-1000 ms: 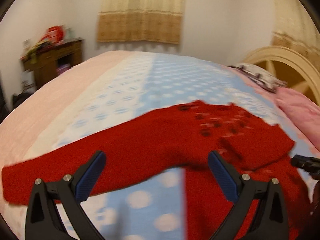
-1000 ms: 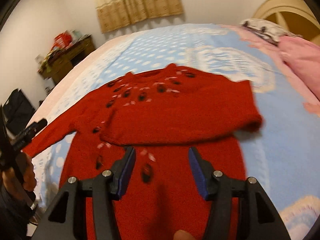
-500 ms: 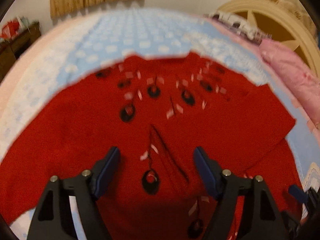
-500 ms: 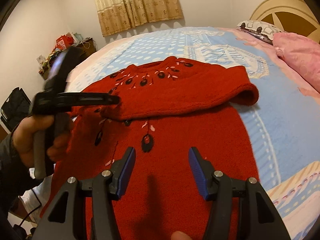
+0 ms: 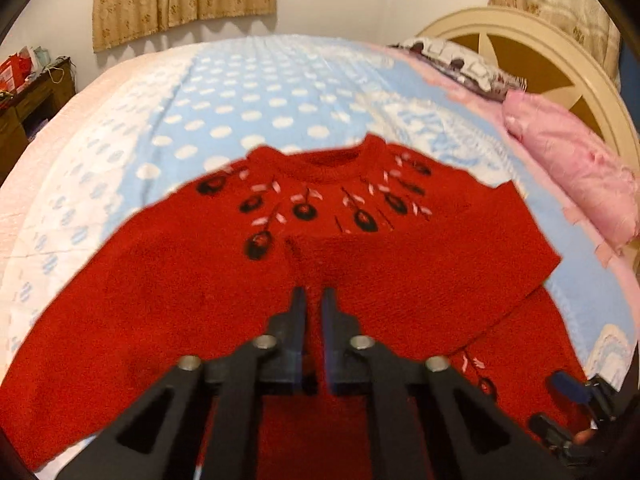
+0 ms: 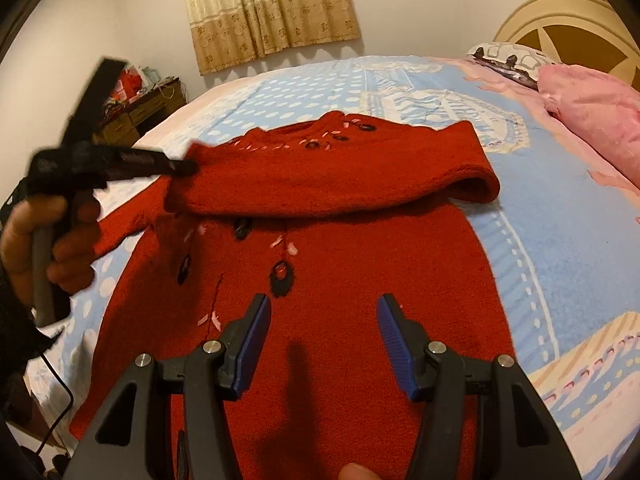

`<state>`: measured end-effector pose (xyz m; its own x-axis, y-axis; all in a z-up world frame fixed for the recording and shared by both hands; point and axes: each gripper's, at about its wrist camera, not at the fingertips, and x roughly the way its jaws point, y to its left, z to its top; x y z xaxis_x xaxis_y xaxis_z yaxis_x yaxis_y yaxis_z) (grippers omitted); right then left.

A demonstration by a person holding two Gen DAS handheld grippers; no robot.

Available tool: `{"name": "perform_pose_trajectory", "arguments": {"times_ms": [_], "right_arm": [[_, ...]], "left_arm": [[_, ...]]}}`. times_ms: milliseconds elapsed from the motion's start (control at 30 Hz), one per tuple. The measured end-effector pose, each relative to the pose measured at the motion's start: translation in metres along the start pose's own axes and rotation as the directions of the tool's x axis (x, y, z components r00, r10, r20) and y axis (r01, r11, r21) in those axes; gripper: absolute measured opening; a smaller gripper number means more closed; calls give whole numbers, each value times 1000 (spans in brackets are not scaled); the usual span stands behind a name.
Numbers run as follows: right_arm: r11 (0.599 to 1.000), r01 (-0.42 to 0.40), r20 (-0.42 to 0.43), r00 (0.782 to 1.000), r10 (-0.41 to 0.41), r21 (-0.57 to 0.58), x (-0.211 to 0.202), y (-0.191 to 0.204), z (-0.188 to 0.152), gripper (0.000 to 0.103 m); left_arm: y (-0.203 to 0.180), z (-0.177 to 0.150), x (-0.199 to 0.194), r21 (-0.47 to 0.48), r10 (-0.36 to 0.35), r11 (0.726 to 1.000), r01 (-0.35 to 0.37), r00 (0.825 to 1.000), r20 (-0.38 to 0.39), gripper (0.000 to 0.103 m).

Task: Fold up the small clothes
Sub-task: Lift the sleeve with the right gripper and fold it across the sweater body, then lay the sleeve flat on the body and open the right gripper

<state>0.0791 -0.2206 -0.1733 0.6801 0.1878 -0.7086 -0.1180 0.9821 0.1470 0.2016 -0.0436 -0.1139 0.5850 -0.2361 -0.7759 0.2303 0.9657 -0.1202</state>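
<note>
Right gripper [image 6: 322, 332] hovers spread above the hem end of the red sweater [image 6: 320, 280], which lies on the dotted bedspread [image 6: 560, 240]. Further off, the left gripper [image 5: 313, 300] is pinched on the folded-over sleeve's cuff; it should probably lay it flat across the chest. The sweater's long axis runs hem-near, collar-far.

Black hand-held gripper [image 6: 322, 344] — blue ribbed pads [image 6: 394, 330], silver screws.
</note>
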Motion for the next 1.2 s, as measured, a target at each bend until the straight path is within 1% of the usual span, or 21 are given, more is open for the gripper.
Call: {"name": "perform_pose_trajectory", "arguments": {"times_ms": [67,100,167,267,400,567,633,700,833,900,967,1067,1100,1133,1200], "right_arm": [[1000,0,-8,1000,0,-4,3,1,-1,57],[1000,4,-13,1000,-4,-7,4,1,-3,57],[1000,8,-21,1000,-8,-6,6,1,-4,57],[1000,9,-27,1000,-9,-1,7,1,-5,57],[1000,11,-34,999,-11,-4,9,1,-7,57],[1000,13,-35,999,-13,-5,11,2,-8,57],[1000,13,-36,999,-13,-7,11,2,-9,58],[1000,12,-36,999,-13,-10,12,3,-9,59],[1000,6,-37,999,-6,-4,12,2,-10,60],[1000,4,-37,999,-4,-2,12,2,-10,60],[1000,5,-37,999,-5,-3,12,2,-10,60],[1000,5,-39,999,-5,-4,14,2,-9,61],[1000,5,-39,999,-5,-4,14,2,-9,61],[1000,4,-41,999,-4,-4,14,2,-8,61],[1000,6,-51,999,-6,-5,10,1,-5,61]], "left_arm": [[3,8,-7,11,22,1000,-23,999,34,7],[8,8,-13,6,21,1000,-21,999,42,7],[20,13,-15,-13,11,1000,-11,999,45,7],[33,12,-17,-15,36,999,-35,998,55,7],[56,4,-11,-69,53,996,-51,998,29,7],[76,-14,2,-112,86,990,-88,996,-21,7],[80,-20,6,-120,84,989,-87,996,-31,7],[80,-25,11,-116,111,987,-115,993,-43,7],[87,-30,18,-143,114,982,-121,992,-51,7],[92,-31,17,-164,98,981,-105,994,-49,7],[97,-30,10,-184,88,978,-92,996,-30,7],[98,-33,7,-171,94,980,-97,995,-26,7],[97,-34,10,-164,93,982,-96,995,-29,8],[96,-37,14,-155,106,982,-111,994,-38,14],[95,-41,17,-161,136,977,-141,990,-41,19]]}}
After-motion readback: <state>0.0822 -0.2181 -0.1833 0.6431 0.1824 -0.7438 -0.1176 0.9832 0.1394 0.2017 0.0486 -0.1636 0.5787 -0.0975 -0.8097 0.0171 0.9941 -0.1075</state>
